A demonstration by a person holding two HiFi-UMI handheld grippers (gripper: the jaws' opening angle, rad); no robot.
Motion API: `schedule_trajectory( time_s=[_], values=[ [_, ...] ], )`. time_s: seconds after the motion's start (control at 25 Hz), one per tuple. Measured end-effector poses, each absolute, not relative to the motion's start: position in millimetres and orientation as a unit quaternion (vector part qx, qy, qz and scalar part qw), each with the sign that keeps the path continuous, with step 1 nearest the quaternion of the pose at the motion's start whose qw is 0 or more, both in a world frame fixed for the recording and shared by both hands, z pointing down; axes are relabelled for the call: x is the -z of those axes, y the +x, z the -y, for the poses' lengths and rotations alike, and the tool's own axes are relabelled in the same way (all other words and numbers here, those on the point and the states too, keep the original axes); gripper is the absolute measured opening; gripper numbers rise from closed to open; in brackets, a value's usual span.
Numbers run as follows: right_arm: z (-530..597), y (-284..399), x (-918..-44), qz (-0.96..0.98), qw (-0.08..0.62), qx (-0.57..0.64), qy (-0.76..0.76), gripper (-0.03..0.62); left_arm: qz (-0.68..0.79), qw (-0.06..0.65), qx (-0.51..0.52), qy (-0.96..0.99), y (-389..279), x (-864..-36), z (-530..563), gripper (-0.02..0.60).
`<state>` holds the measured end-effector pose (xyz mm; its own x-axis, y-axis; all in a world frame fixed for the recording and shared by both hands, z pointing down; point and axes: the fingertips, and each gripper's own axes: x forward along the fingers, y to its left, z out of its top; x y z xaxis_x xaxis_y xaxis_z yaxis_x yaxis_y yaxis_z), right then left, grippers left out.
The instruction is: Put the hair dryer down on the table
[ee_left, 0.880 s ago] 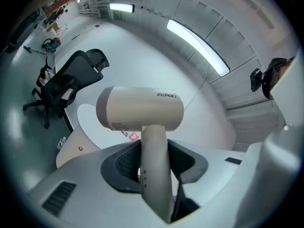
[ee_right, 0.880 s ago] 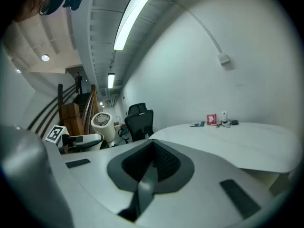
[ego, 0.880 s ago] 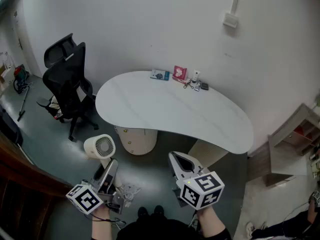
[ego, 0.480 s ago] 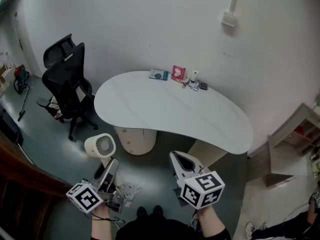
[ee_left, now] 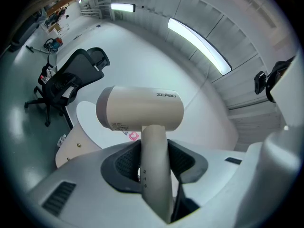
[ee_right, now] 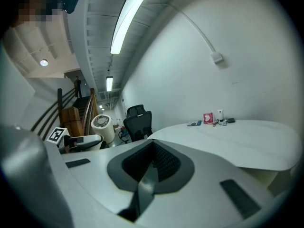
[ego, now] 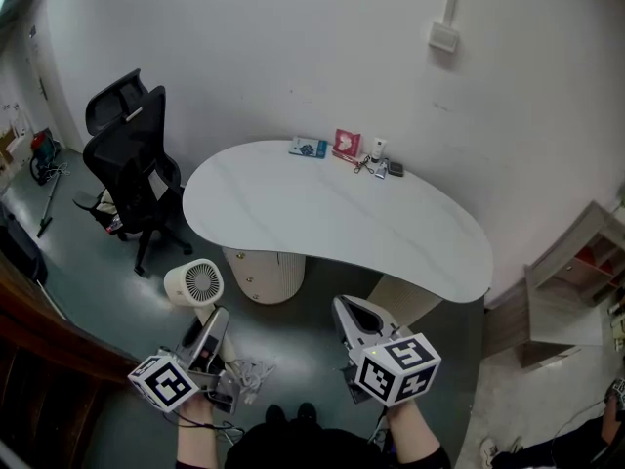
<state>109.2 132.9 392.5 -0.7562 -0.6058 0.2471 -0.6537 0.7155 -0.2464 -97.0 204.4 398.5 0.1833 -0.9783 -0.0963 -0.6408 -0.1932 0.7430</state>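
**A:** What's at the far left of the head view?

**B:** A black office chair (ego: 132, 159) stands on the floor in the upper left. Below it, at the lower left, my left gripper (ego: 213, 332) pinches the cream hair dryer (ego: 194, 284) by its handle. The barrel sits above my jaws with its round grille facing the head camera. The dryer is held up in the air, clear of the tabletop.

**A:** And the middle?

**B:** The white table (ego: 322, 213) fills the centre. Small items lie along its far edge. One looks like a pink box (ego: 348, 143); the others are too small to name.

**A:** And your other side?

**B:** My right gripper (ego: 350, 311) is at the lower right of centre, near the table's front edge. Its jaws are pressed together with nothing between them.
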Motion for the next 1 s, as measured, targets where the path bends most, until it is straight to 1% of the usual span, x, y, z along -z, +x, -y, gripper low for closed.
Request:
schedule_trajectory(
  time_s=[0.16, 1.0],
  values=[
    [-128.1, 116.1, -399.6, 0.921, 0.086, -0.163, 0.343, 0.002, 0.571, 0.284, 0.296, 0.711, -93.6, -399.8, -202.7, 0.166],
    [-112.5, 136.9, -410.9, 0.915, 0.090, -0.186, 0.345, 0.002, 0.592, 0.257, 0.292, 0.706, -92.0, -379.1, -202.9, 0.166]
  ],
)
